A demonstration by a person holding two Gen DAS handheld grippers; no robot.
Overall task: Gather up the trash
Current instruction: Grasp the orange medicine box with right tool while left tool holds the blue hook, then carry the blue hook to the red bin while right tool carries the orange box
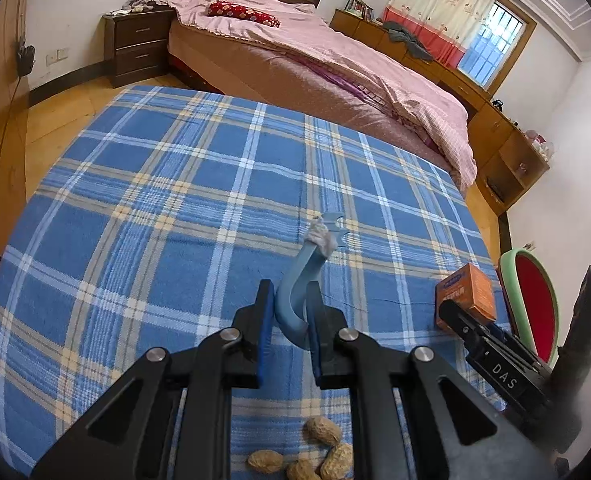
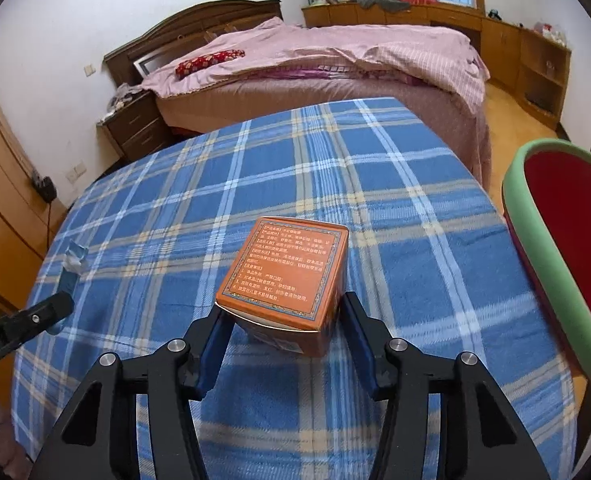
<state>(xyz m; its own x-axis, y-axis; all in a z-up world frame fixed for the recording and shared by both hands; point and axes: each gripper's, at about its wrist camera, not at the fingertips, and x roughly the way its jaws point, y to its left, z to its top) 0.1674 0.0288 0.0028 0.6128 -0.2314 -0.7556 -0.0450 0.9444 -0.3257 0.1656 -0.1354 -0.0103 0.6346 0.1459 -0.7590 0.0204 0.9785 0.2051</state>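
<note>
My left gripper [image 1: 289,300] is shut on a curved blue plastic strip [image 1: 295,284] with a tuft of white fluff at its far end, held above the blue plaid tablecloth [image 1: 155,200]. Several peanuts [image 1: 319,452] lie on the cloth below it. My right gripper [image 2: 281,320] is shut on an orange cardboard box [image 2: 291,276] with printed text on top, tilted and held over the cloth [image 2: 295,152]. The box also shows at the right of the left wrist view [image 1: 465,298]. A bin with a green rim and red inside [image 2: 551,248] stands off the table's right edge.
The bin also shows in the left wrist view [image 1: 533,300]. Behind the table stands a bed with pink covers [image 1: 315,60], a dark nightstand [image 1: 139,46] and wooden cabinets [image 1: 503,152] along the right wall. The floor is wood.
</note>
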